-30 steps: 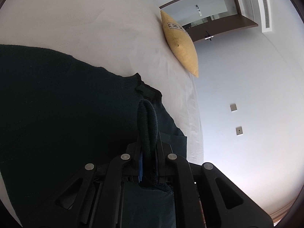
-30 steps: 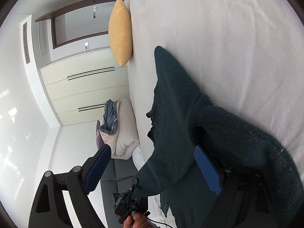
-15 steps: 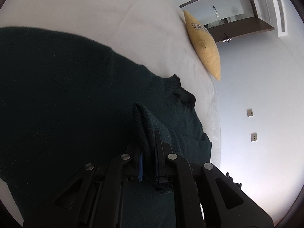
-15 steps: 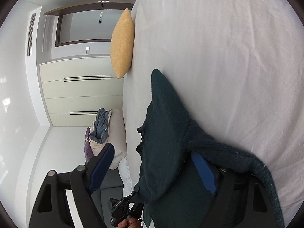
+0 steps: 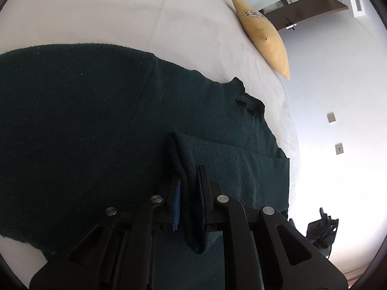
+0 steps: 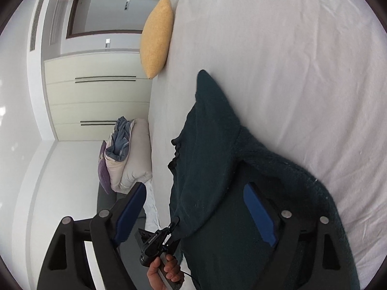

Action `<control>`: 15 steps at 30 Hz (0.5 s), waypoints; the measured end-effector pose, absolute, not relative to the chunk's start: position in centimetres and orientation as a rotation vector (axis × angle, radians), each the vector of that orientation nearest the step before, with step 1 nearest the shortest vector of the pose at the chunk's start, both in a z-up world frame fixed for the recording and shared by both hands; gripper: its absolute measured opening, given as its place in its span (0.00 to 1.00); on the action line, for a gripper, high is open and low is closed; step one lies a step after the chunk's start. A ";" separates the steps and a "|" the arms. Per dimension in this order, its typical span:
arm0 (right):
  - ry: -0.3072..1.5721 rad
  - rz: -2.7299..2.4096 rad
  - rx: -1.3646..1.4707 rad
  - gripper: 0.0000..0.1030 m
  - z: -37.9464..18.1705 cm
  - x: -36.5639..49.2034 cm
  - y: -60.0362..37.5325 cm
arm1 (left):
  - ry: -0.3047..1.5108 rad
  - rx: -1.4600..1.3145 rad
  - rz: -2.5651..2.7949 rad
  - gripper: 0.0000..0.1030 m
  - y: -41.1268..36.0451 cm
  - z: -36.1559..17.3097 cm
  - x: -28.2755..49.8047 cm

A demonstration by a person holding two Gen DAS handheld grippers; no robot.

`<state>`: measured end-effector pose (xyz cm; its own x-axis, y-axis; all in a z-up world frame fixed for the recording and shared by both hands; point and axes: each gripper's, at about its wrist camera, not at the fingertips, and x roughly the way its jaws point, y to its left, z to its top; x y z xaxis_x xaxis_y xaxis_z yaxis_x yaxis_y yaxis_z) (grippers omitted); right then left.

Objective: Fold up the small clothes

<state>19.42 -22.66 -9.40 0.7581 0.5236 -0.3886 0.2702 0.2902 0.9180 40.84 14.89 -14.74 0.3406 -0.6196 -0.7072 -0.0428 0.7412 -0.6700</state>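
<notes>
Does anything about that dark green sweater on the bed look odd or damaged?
No damage visible. The dark green sweater lies on the white bed, one fold pinched in the left gripper; the right gripper is open.

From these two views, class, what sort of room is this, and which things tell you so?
Most likely a bedroom. A dark green sweater lies spread on a wide bed with a white sheet, a yellow pillow sits on the bed near its edge, and cream built-in wardrobe doors line the wall.
</notes>
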 end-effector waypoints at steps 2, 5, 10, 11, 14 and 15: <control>0.742 0.222 1.240 0.83 -7.9 20.3 -22.5 | 1.192 -0.614 -0.401 0.11 15.3 -14.3 40.5; 0.743 0.221 1.154 0.83 -6.1 22.3 -22.9 | 1.204 -0.502 -0.303 0.11 16.3 -13.0 39.9; 0.800 0.278 1.057 0.83 -5.6 28.2 -23.8 | 1.089 -0.383 -0.297 0.11 14.7 -9.5 38.4; 0.820 0.304 1.050 0.83 -6.0 29.7 -23.9 | 1.082 -0.363 -0.329 0.11 13.5 -9.2 38.3; 0.872 0.335 1.049 0.83 -7.7 33.1 -24.0 | 1.075 -0.317 -0.404 0.11 10.0 -9.5 38.7; 0.885 0.354 1.051 0.83 -8.3 34.1 -24.1 | 1.087 -0.304 -0.411 0.11 9.1 -10.1 39.1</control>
